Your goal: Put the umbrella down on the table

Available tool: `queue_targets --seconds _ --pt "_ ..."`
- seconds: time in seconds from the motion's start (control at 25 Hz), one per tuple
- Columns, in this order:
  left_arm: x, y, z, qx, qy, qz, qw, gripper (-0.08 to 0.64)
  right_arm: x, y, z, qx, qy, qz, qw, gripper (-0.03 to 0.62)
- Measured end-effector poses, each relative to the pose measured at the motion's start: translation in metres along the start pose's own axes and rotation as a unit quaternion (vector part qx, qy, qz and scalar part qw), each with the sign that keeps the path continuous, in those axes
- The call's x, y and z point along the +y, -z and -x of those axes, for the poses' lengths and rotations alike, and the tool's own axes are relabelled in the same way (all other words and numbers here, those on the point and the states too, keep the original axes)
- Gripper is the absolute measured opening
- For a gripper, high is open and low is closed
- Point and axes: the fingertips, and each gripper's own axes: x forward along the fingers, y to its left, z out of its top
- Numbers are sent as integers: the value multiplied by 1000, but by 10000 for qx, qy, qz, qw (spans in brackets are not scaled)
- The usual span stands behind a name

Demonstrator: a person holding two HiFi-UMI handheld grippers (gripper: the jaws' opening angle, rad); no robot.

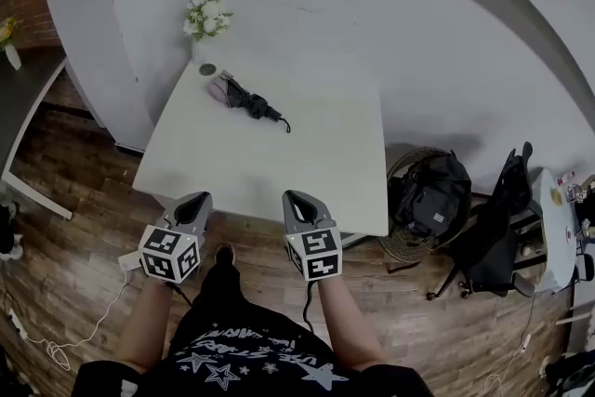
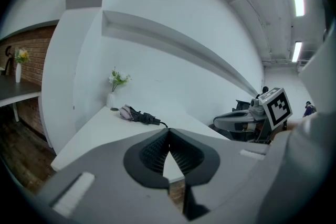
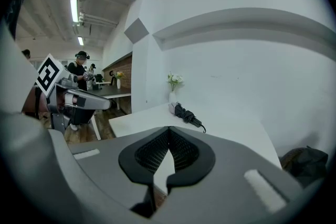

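Observation:
A folded dark umbrella (image 1: 246, 100) with a pale purple end lies on the far left part of the white table (image 1: 307, 172), its wrist strap trailing to the right. It also shows in the left gripper view as the umbrella (image 2: 139, 114) and in the right gripper view as the umbrella (image 3: 186, 114), well ahead of both jaws. My left gripper (image 1: 195, 200) and right gripper (image 1: 296, 198) hover side by side at the table's near edge. Both are shut with nothing between the pads. The left gripper (image 2: 168, 134) and right gripper (image 3: 169, 131) point level toward the table.
A vase of white flowers (image 1: 206, 19) and a small round dark object (image 1: 207, 69) stand at the table's far left corner. A black backpack in a basket (image 1: 429, 191) and more dark bags (image 1: 493, 237) sit right of the table. A person (image 3: 80, 68) stands far off.

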Motion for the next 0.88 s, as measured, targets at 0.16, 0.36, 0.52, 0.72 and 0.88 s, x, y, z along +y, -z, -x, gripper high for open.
queue_targets --seconds 0.16,0.36,0.52,0.72,0.88 --pt "-8 7 17 13 -14 -1 10000 3 4 7 16 -14 39 -143 9999 15" --pt "-13 11 31 16 -37 -6 10000 3 5 15 29 18 102 -199 9997 15" --pt "-14 11 39 5 -54 -20 10000 3 8 17 34 22 113 -209 9997 15" --pt "-17 11 44 -20 -69 -39 10000 3 10 17 39 13 111 -172 9998 15" --pt "-22 12 45 -17 -62 -52 10000 3 10 20 41 39 101 -122 9999 15"
